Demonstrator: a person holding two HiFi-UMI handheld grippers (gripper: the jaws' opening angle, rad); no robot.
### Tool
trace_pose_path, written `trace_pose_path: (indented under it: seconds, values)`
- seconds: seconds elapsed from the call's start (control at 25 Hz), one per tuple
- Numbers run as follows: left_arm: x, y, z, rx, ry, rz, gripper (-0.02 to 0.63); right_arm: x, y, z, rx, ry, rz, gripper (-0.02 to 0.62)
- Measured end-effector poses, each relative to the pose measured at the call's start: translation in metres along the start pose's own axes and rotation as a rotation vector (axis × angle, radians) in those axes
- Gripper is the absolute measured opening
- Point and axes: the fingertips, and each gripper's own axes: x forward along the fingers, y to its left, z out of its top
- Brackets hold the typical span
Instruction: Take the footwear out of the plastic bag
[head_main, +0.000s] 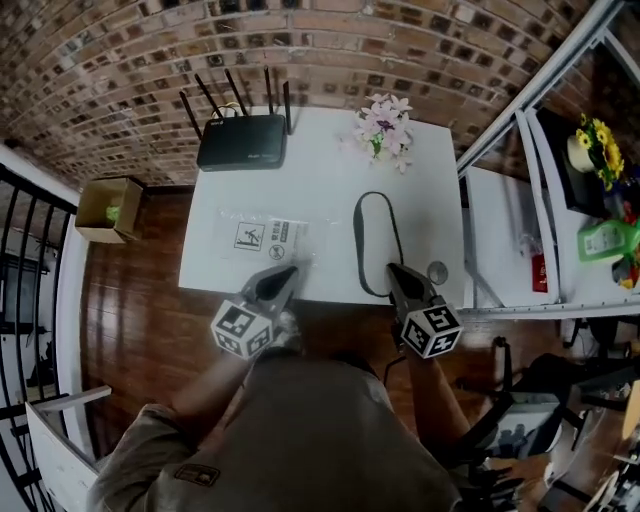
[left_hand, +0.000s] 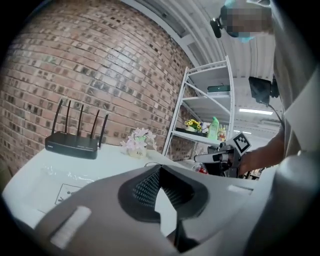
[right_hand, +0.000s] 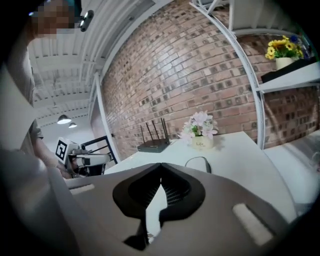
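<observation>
Your left gripper is pressed shut on nothing, over the near edge of the table. The bag lies flat just past it. Right of the bag lies a flat black-rimmed shoe. Your right gripper is shut too, empty.

On the tabletop, a router is set at the far left corner and a flower pot at the far right corner. A plastic bag is laid flat by the near edge, with a looped cord to its right.
</observation>
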Motion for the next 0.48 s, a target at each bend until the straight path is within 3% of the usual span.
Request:
trace_pose_path:
  seconds: [0.24,0.48]
  values:
    - [-0.017,-0.066,-0.006,0.000,-0.049,0.062,0.002,-0.051,0.042,-0.012,-0.087,-0.028,0.161,0.015]
    - [-0.044,-0.131,-0.013,-0.001,-0.085,0.119,0.002,-0.104,0.069,-0.028,-0.129,-0.050,0.268,0.014]
